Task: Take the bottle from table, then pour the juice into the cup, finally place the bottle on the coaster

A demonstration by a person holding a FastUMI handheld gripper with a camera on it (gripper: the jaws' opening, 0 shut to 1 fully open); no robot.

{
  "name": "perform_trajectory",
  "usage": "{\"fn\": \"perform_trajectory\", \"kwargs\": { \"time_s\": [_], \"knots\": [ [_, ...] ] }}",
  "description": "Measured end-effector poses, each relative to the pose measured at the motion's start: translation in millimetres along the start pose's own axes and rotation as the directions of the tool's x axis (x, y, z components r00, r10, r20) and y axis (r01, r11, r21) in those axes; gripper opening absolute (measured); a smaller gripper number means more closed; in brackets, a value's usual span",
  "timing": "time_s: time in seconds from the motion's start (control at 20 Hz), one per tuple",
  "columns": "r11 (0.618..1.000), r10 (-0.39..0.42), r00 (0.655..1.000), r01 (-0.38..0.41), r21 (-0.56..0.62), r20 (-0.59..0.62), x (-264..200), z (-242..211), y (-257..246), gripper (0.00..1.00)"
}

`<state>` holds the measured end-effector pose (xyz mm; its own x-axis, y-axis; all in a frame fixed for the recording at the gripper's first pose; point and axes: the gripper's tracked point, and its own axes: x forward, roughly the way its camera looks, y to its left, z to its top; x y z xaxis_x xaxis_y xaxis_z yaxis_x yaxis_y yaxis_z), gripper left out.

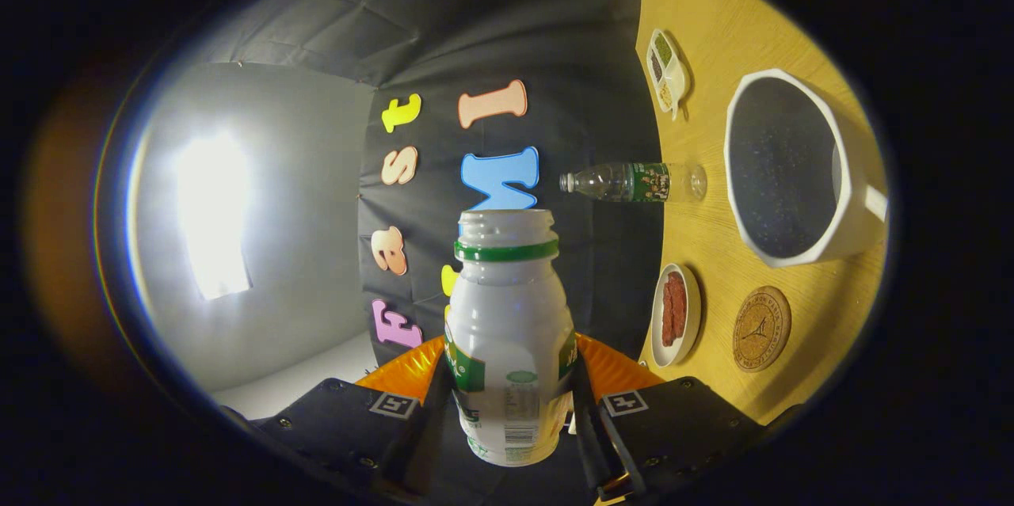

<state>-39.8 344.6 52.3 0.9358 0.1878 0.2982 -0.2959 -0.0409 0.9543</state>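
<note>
My gripper is shut on a white juice bottle with a green neck ring and no cap; both fingers press on its lower body. The view is rolled about a quarter turn, so the wooden table stands as a wall to the right of the bottle. On it sits a white cup with a dark inside and a handle, its mouth facing me. A round cork coaster lies beside the cup, nearer the fingers. The bottle's open mouth points along the table, level with the cup and apart from it.
A clear plastic water bottle with a green label stands on the table beside the cup. A small white dish of reddish food lies near the coaster. A divided white dish with green and pale contents sits beyond the cup. A bright light panel glows left.
</note>
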Motion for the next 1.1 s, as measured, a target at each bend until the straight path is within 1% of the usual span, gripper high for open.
{"fn": "perform_trajectory", "kwargs": {
  "time_s": [0.6, 1.1],
  "knots": [
    [0.998, 0.0, 1.0, 0.0, 0.063, 0.009, 1.4, 2.7, 3.7, 0.7],
    [0.997, 0.006, 1.0, -0.007, 0.082, 0.009, 0.6, 3.9, 5.2, 0.7]
  ]
}}
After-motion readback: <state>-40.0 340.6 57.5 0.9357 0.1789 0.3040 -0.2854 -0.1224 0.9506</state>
